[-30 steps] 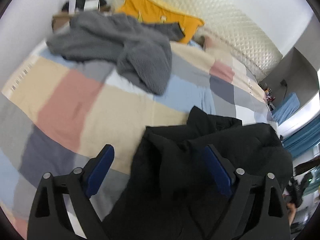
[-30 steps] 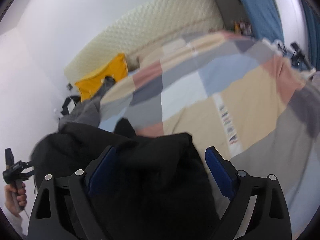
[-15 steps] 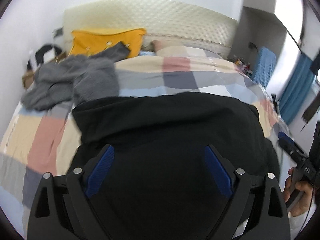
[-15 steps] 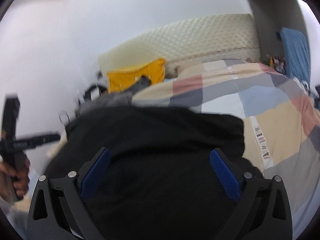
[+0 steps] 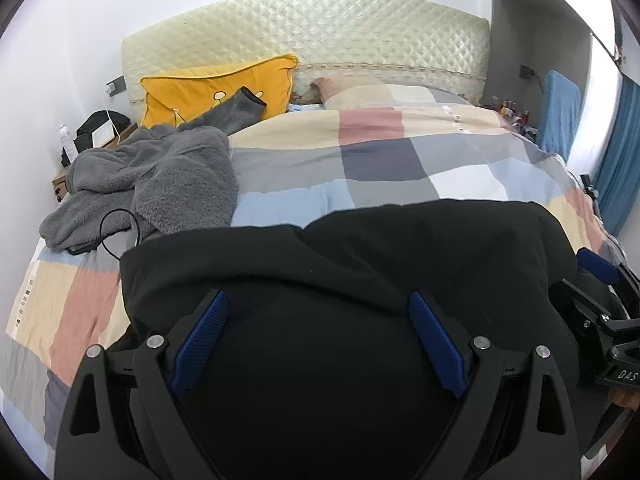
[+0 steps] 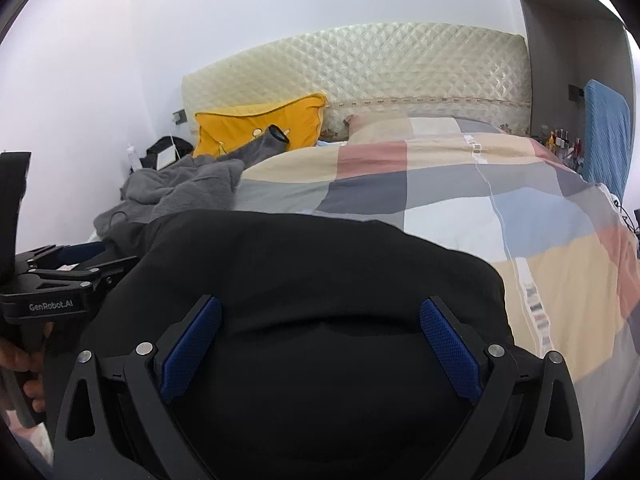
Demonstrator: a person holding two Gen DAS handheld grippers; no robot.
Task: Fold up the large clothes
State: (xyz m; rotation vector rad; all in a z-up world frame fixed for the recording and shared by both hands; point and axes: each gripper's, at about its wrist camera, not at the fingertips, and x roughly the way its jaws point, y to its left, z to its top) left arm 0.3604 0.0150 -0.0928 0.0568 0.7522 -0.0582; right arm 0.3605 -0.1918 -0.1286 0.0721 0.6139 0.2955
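A large black garment (image 5: 340,264) lies folded over on the near part of the bed, with a thick rounded fold edge facing the headboard. It also fills the near half of the right wrist view (image 6: 320,280). My left gripper (image 5: 316,340) is open over its left part, blue pads apart, nothing between them. My right gripper (image 6: 320,344) is open over its right part, also empty. Each gripper shows at the other view's edge: the right one in the left wrist view (image 5: 600,300), the left one in the right wrist view (image 6: 60,276).
A grey fleece garment (image 5: 160,176) lies heaped at the bed's far left, with a black cable (image 5: 120,232) beside it. A yellow pillow (image 5: 220,88) leans on the quilted headboard (image 5: 320,28). The checked duvet (image 5: 400,160) stretches beyond the black garment. A nightstand (image 5: 88,132) stands left.
Both grippers have swung round to face the headboard and drawn back toward the bed's foot. The black garment now lies flatter and wider under both, folded over. Both jaws stayed open.
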